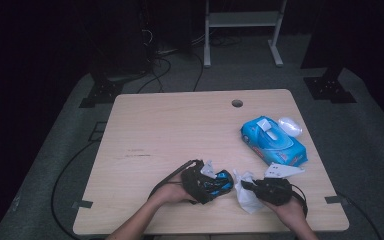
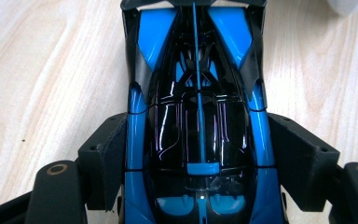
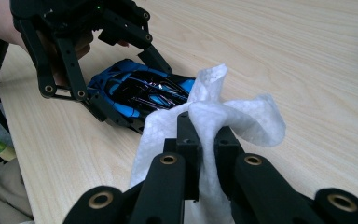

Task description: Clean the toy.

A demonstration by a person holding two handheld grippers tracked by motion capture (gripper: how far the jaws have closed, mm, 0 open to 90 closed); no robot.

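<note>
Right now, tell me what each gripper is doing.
Left gripper: closed on the blue toy car, pads against its sides.
Right gripper: closed on a white wipe.

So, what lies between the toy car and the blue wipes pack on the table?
In the high view, the right gripper with its white wipe lies between the toy car and the wipes pack.

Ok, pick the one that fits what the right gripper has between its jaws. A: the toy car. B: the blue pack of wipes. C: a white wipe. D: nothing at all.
C: in the right gripper view the right gripper has its jaws pinched shut on a white wipe, while the toy car sits in the left gripper.
</note>
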